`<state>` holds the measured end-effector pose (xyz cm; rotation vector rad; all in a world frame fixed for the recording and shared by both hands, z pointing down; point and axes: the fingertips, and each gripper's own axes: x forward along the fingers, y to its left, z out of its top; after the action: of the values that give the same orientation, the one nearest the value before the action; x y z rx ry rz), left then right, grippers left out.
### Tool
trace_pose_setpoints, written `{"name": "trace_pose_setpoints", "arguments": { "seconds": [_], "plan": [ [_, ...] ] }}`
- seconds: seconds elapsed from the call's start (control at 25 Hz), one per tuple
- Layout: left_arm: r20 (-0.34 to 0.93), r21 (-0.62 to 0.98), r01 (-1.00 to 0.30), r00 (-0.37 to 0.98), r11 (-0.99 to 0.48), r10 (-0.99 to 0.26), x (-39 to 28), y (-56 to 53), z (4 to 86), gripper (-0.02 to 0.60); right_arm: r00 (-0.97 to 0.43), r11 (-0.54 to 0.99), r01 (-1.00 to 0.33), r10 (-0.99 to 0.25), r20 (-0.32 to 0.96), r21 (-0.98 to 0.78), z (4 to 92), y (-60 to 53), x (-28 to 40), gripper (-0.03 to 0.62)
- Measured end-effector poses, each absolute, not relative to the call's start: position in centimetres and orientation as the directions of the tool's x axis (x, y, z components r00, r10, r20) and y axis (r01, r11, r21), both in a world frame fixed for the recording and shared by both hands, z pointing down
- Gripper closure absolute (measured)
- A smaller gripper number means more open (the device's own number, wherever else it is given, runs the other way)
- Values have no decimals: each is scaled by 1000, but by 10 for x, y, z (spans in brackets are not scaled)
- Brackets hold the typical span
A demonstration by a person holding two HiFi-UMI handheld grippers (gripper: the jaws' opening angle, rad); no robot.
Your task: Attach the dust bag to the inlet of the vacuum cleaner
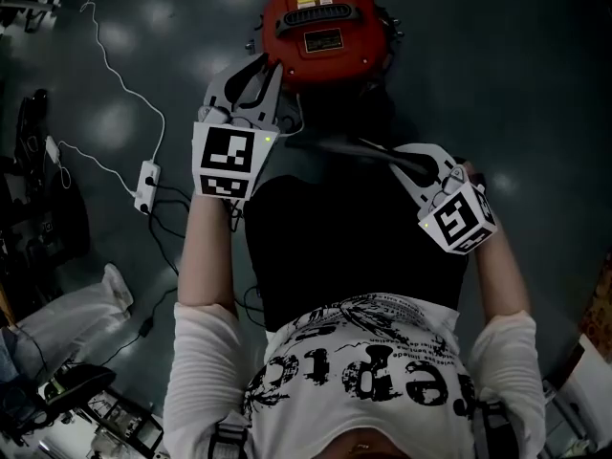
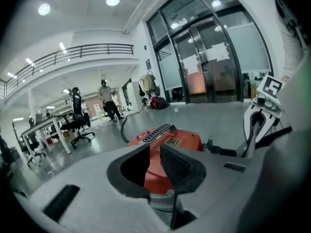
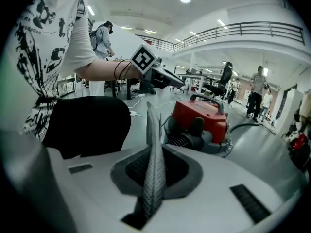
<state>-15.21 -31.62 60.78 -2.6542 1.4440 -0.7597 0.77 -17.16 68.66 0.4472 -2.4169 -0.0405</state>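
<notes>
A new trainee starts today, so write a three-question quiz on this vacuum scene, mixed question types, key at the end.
1. True or false: the jaws of the left gripper stand apart, and the vacuum cleaner shows through the gap.
2. The vacuum cleaner's body is: A) blue B) red C) yellow.
3. Fill in: the jaws of the right gripper are ____.
Key: 1 true; 2 B; 3 shut.

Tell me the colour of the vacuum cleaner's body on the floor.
Red: the rounded plastic vacuum cleaner body shows best in the head view.
</notes>
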Motion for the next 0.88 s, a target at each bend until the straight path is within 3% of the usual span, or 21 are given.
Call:
{"name": "trace_pose_setpoints", "arguments": {
  "seconds": [0.2, 0.6, 0.88],
  "plan": [
    [467, -384, -667, 456, -638, -758, -139, -355, 614, 399, -736, 960, -248, -274, 619, 129, 690, -172, 9, 572],
    [705, -400, -385, 451, -832, -548, -113, -398, 662, 397, -737, 973, -203, -227, 636, 112, 702, -184, 14, 572],
    [688, -431, -331, 482, -839, -543, -91, -408, 661, 436, -725, 951, -287, -294, 623, 114, 706, -194, 18, 572]
  ]
}}
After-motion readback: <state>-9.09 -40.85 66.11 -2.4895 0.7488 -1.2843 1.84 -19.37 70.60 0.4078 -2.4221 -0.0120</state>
